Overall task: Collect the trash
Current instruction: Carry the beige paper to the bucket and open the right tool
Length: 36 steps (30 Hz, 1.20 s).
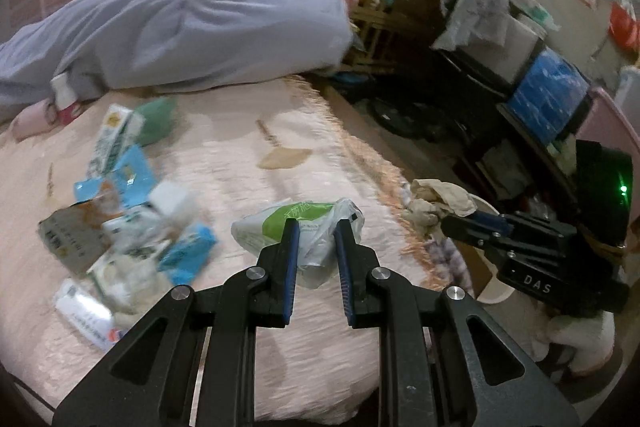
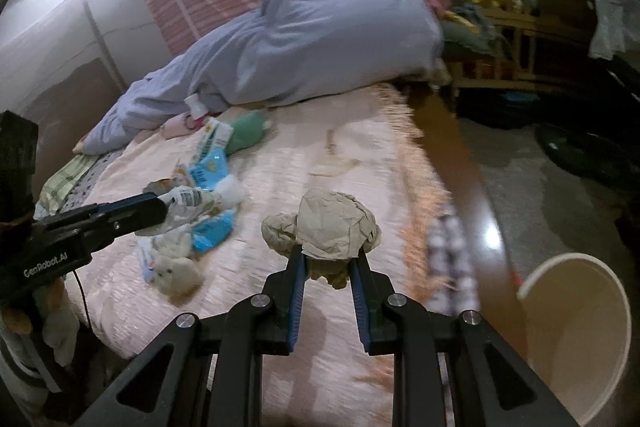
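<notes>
Both tongs are clenched on trash: the left tongs pinch a crinkly white-and-green plastic bag at lower centre, and the right tongs grip a crumpled wad of brown paper. Each load is light and springy, so the squeeze should last until it hangs over the round pale bin at lower right. Farther off, glossy blue packets lie on the quilted pink bed.

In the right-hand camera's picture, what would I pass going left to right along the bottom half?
Left gripper holding a plastic wrapper → blue packets → crumpled brown paper in the right gripper → bed's fringed edge → cream bin.
</notes>
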Motion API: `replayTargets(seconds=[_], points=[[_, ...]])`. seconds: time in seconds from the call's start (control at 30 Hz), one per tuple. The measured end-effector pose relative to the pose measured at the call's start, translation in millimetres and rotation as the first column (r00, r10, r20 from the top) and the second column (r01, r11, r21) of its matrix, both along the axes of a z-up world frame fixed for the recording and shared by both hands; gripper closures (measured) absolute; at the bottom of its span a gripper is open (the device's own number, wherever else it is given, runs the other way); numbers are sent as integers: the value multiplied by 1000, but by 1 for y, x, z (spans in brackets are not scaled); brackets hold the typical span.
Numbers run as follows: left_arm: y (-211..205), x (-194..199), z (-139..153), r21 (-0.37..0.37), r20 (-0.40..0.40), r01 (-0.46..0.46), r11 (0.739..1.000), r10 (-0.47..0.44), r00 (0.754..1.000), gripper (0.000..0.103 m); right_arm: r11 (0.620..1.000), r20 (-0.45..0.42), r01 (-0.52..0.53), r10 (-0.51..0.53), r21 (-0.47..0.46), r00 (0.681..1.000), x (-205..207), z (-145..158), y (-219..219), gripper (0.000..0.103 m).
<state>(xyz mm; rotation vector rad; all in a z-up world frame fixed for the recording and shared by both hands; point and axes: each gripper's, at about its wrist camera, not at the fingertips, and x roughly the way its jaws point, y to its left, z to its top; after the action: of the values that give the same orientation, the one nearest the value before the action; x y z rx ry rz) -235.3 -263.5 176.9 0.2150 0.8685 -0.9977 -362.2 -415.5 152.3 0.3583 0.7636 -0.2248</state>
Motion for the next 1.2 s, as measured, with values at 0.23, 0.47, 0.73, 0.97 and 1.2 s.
replayTargets(seconds=[0.23,0.47,0.73,0.97,1.2], points=[[-51,-30,-2,18,18,96,995,-96,995,87,995,-12,99,-99,-18,995,-50,0,-37,82],[-101,-61,-6,33,21,194,980,-195,981,87,977,-33,213,-213,2,976,-98,-12,-77,82],[-162,-96,-19,33,-22,300,953,-300,954,87,942,-89,335,-333,0,939,-142,-37,-117,82],[-200,-121,-29,32,-51,358,933,-356,933,87,916,-128,400,-394,24,910,-169,-59,-141,82],[-220,-137,-35,23,-66,393,919,-390,918,87,897,-153,441,-431,37,889,-184,-70,-154,82]])
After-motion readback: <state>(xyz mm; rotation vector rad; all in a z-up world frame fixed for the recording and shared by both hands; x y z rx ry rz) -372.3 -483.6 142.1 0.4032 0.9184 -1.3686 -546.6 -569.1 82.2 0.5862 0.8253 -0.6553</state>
